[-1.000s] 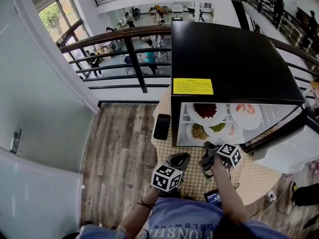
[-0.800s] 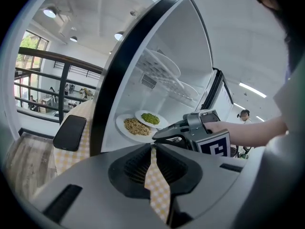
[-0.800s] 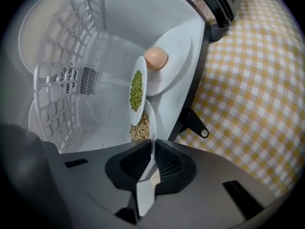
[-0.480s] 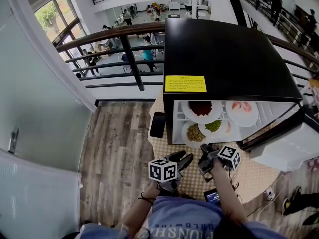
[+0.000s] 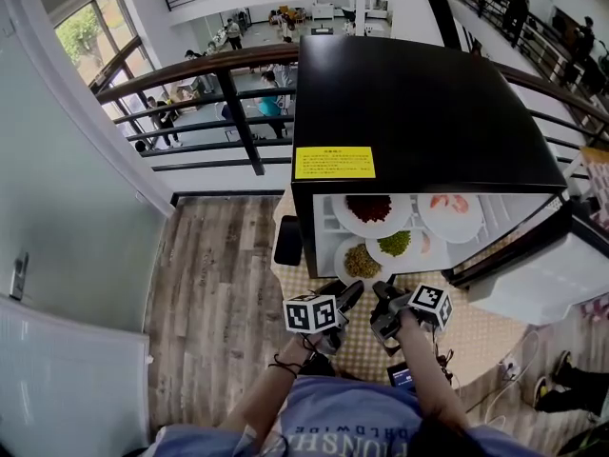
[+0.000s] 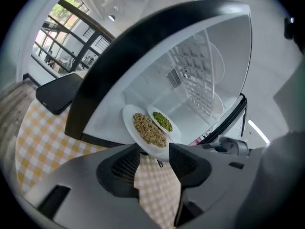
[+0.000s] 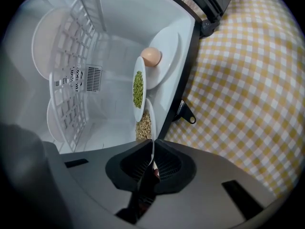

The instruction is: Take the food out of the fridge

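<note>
Head camera looks steeply down from above onto the fridge (image 5: 428,93) top and open front, left gripper (image 5: 347,293) and right gripper (image 5: 381,301) low in frame. Left gripper view sits close behind its opening jaws, grain plate (image 6: 147,130) rim just at their tips, facing into the cavity. Right gripper view, rolled sideways, looks along jaws pinching that plate's rim; all three views share it.

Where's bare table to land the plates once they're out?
Bare checked cloth right of the fridge mouth, by the open door; also a strip of it along the fridge's front. Crowded: three plates packed together low inside; the phone takes the left side.
</note>
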Demonstrator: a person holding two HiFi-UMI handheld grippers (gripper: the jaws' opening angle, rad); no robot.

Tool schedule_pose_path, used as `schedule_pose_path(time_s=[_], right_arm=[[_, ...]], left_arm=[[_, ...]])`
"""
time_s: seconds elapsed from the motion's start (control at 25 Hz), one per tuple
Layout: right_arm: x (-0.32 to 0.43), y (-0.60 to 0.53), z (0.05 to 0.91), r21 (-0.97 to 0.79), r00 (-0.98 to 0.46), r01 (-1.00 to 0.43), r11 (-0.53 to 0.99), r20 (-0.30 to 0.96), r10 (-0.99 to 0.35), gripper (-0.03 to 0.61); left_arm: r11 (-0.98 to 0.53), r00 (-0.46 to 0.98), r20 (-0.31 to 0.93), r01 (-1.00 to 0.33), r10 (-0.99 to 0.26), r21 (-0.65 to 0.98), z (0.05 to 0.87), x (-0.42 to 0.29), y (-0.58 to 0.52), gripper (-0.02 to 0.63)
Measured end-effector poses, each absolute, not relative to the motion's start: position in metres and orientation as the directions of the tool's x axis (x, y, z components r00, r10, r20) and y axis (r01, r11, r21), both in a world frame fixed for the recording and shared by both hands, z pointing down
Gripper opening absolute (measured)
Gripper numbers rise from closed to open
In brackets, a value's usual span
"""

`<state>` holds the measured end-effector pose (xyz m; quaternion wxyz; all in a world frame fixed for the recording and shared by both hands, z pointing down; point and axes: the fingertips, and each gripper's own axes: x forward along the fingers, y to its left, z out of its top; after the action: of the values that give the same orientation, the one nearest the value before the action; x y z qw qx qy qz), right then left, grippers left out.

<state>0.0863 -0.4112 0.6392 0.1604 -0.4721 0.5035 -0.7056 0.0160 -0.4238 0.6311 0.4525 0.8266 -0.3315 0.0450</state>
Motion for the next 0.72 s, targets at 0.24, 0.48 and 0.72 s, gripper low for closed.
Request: schedule_pose_path(time_s=[0.24, 0.48, 0.72], right_arm=[[0.088, -0.412, 0.633, -0.872, -0.521, -0.277, -0.405, 0.49, -0.699, 0.029], [0.083, -0.41, 0.62, -0.888, -0.566, -0.296, -0.352, 0.46, -0.684, 0.031], [0.072, -0.4, 0.615, -0.894, -0.6, -0.299, -0.335, 0.449, -0.663, 0.032]], left_arm=[[-0.422, 0.776, 0.384, -0.606, -0.5, 0.674, 0.627, 0.023, -0.423, 0.196], [-0.407, 0.767, 0.364, -0.605, -0.529, 0.685, 0.615, 0.018, -0.418, 0.195], [-0.373, 0.751, 0.373, -0.615, -0.545, 0.694, 0.611, 0.008, -0.406, 0.195]])
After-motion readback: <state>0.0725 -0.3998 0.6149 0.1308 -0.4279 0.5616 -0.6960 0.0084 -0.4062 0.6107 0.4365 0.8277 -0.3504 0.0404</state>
